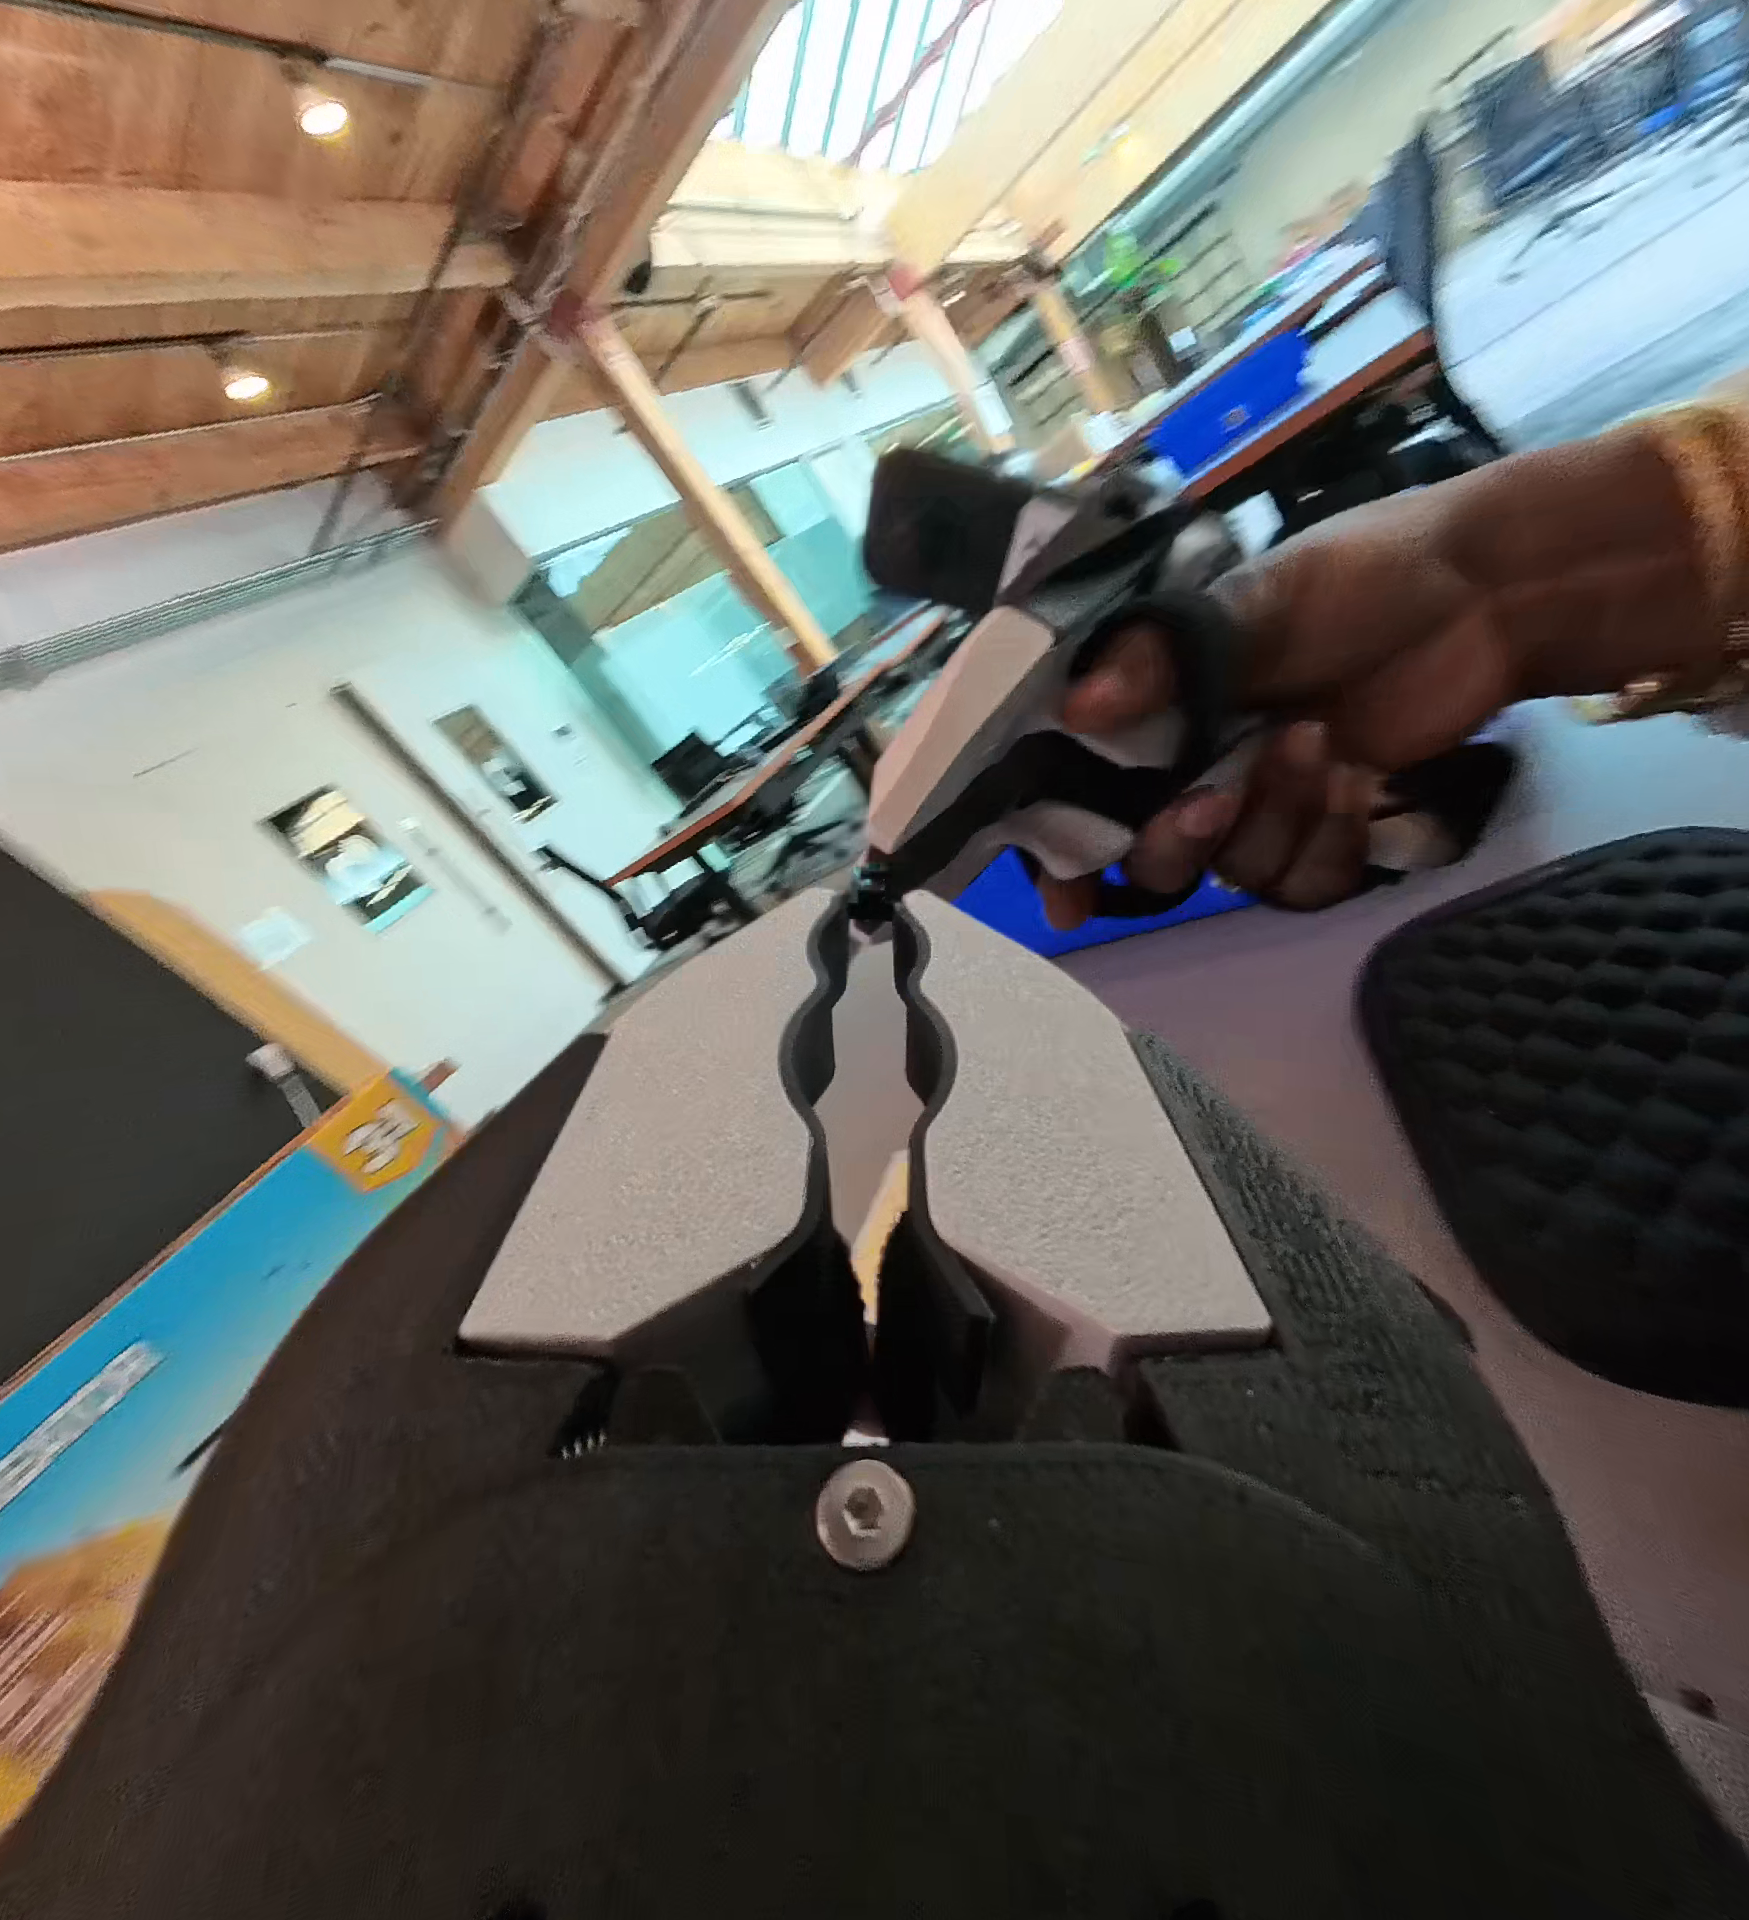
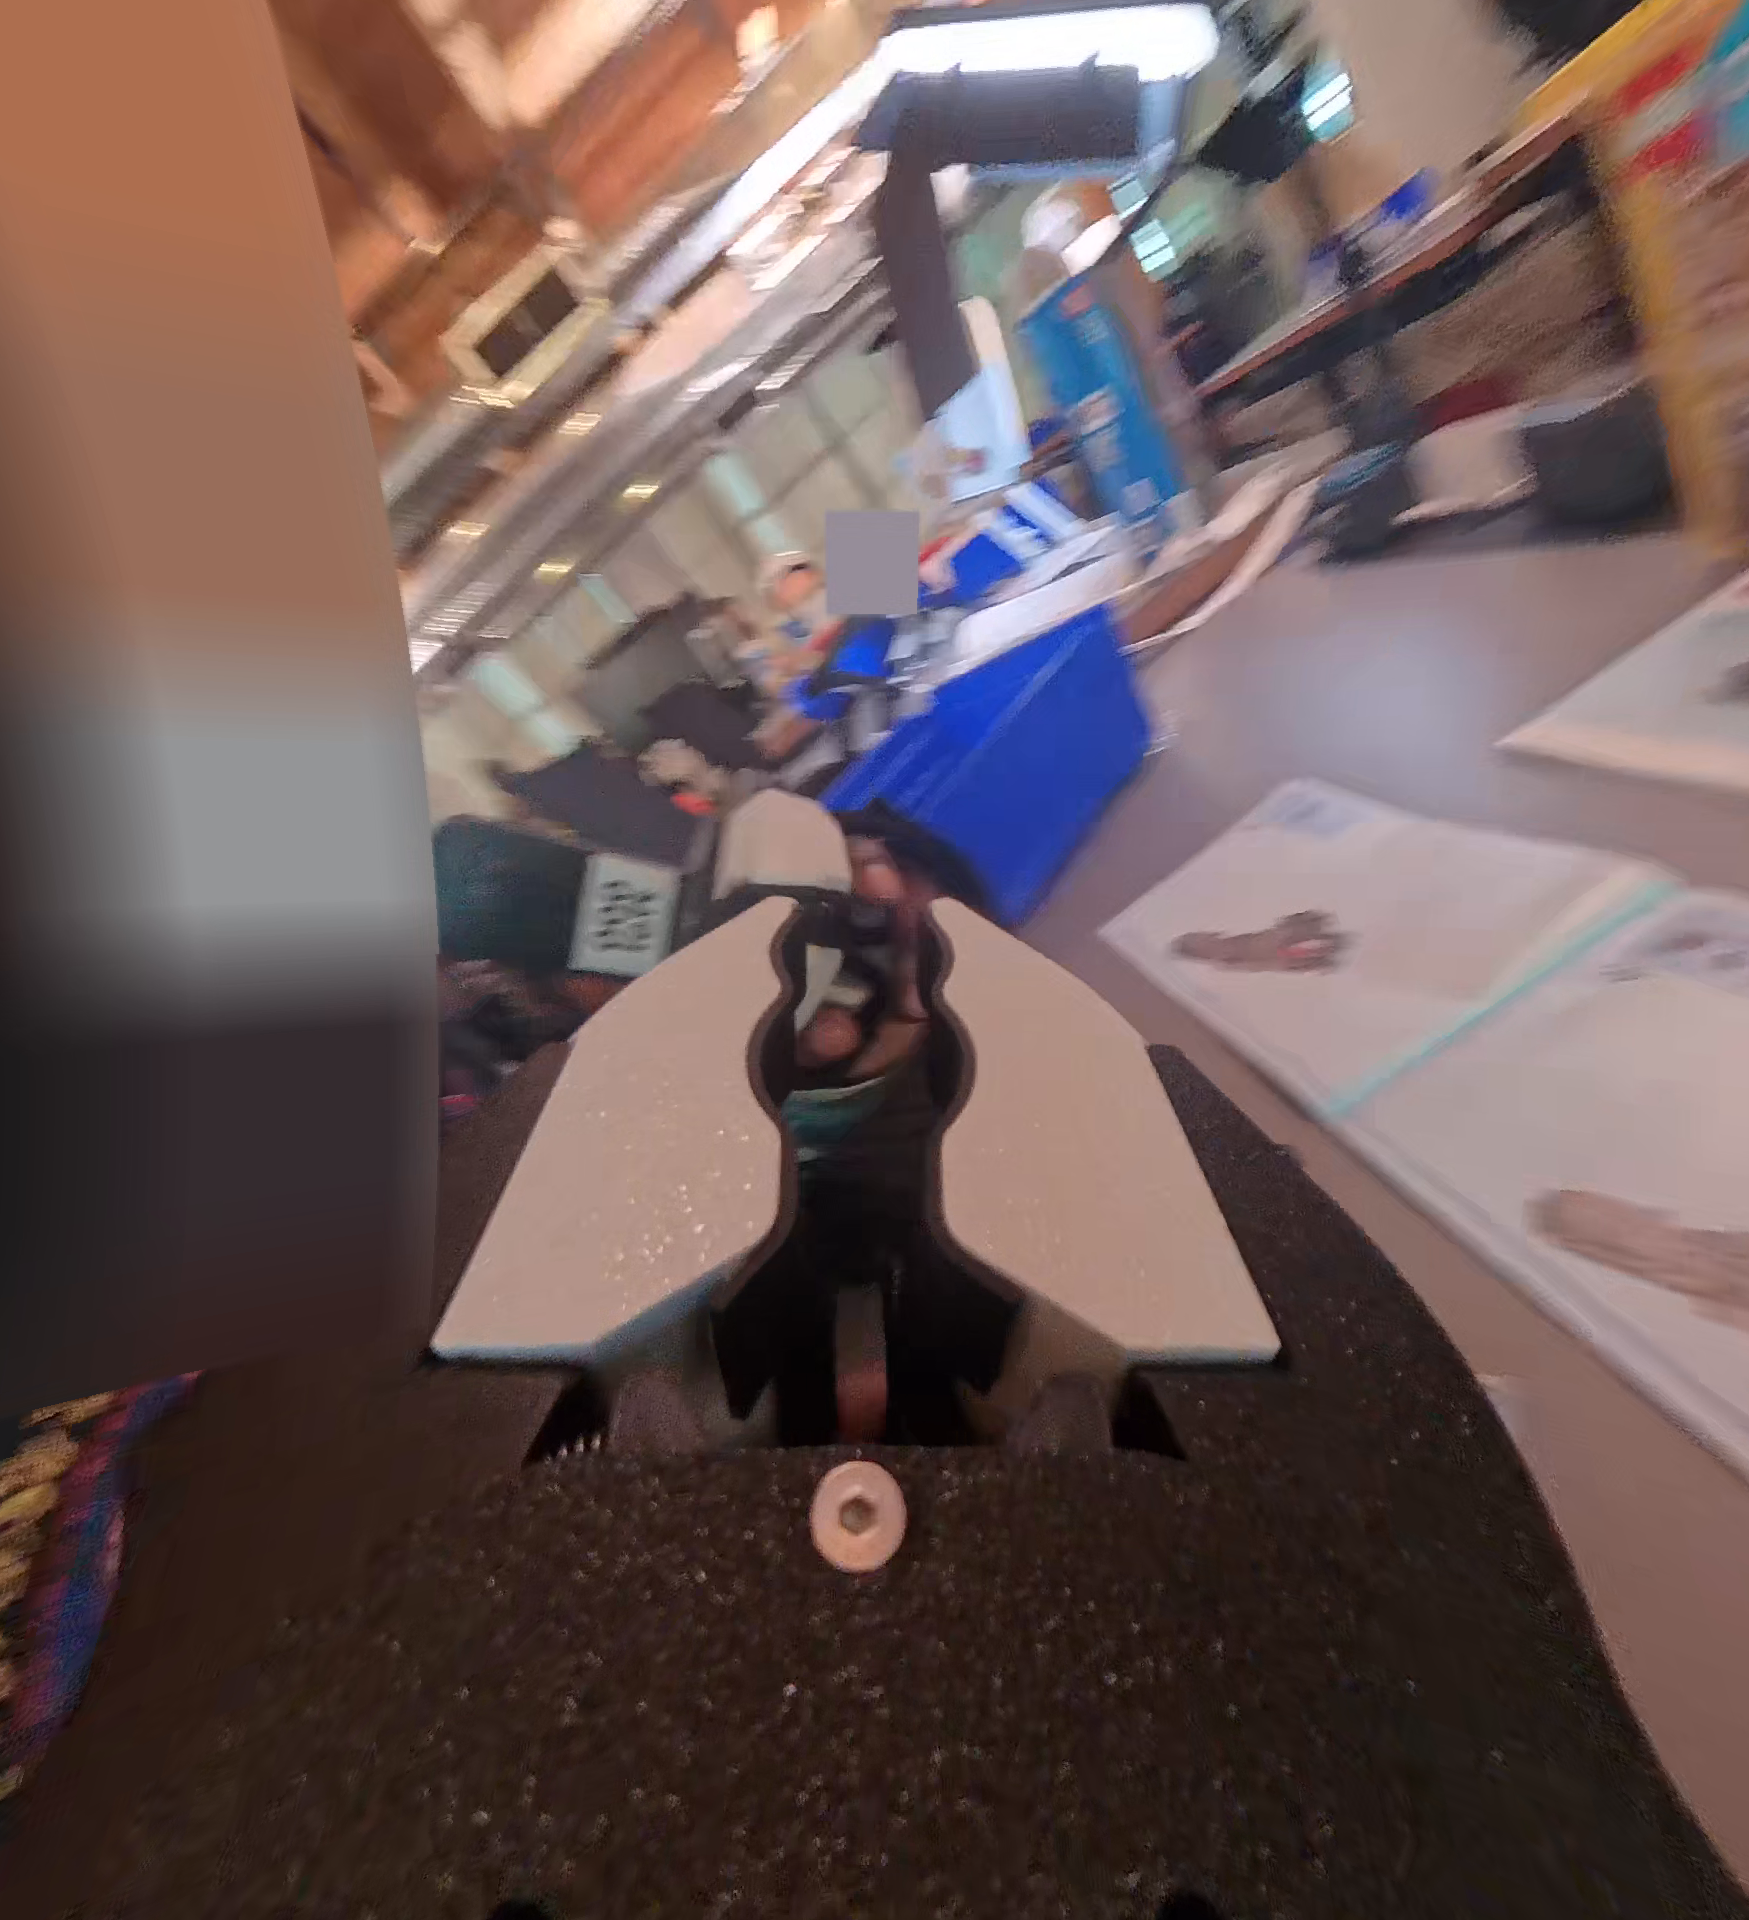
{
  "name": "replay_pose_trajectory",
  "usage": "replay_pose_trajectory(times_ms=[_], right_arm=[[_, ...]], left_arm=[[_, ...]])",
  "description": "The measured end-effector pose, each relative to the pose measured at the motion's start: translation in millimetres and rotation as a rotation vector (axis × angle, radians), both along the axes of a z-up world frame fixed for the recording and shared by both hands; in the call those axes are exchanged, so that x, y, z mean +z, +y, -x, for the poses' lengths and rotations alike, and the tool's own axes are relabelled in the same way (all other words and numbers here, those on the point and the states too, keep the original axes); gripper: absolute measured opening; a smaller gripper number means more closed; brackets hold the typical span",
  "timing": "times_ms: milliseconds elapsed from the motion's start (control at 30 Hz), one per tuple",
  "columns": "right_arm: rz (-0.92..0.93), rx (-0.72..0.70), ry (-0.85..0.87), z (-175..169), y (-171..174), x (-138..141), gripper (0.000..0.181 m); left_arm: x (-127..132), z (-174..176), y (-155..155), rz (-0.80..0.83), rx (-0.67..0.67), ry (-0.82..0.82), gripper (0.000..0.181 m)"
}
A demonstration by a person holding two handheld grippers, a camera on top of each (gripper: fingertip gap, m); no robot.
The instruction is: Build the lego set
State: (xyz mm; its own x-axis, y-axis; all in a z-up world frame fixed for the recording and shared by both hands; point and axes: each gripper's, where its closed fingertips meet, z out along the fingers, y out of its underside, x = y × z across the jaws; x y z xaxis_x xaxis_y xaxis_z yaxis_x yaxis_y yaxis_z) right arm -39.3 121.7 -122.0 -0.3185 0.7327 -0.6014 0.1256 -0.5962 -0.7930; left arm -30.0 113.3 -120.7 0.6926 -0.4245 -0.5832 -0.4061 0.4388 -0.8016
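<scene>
We find the left gripper (image 1: 872, 914) with jaws nearly together, pinching a small dark piece (image 1: 868, 902) at the tips in the frame's centre. The right gripper (image 1: 896, 868) meets that piece tip to tip; in its own view its jaws look nearly together, but blur hides any grip. We judge the build at an early stage: no finished model shows. Instruction pages (image 2: 1452, 1029) lie open at right, the box (image 1: 153, 1340) at lower left. Both grippers are raised off the table (image 2: 1369, 675), with open room around.
</scene>
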Motion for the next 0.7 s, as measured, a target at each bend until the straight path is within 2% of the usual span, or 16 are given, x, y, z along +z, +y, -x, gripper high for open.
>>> replay_pose_trajectory(times_ms=[100, 200, 267, 467, 700], right_arm=[[-0.311, -0.244, -0.074, 5.6, 14.2, -2.3, 0.022], [-0.544, -0.349, -0.134, 11.0, 10.3, 0.6, 0.017], [-0.644, -0.368, -0.180, 13.3, 8.2, -1.6, 0.016], [-0.767, -0.388, -0.266, 16.2, 6.4, -10.1, 0.016], [-0.816, -0.393, -0.298, 16.0, 6.2, -13.4, 0.011]], left_arm=[[0.2, 16.1, 7.7, -0.054, 0.188, 0.039, 0.008], [-4.7, 19.9, 10.5, -0.092, 0.301, 0.117, 0.008], [-7.6, 19.9, 11.7, -0.101, 0.336, 0.150, 0.008], [-12.1, 20.5, 13.5, -0.114, 0.389, 0.219, 0.008], [-15.1, 21.0, 14.5, -0.131, 0.409, 0.271, 0.008]])
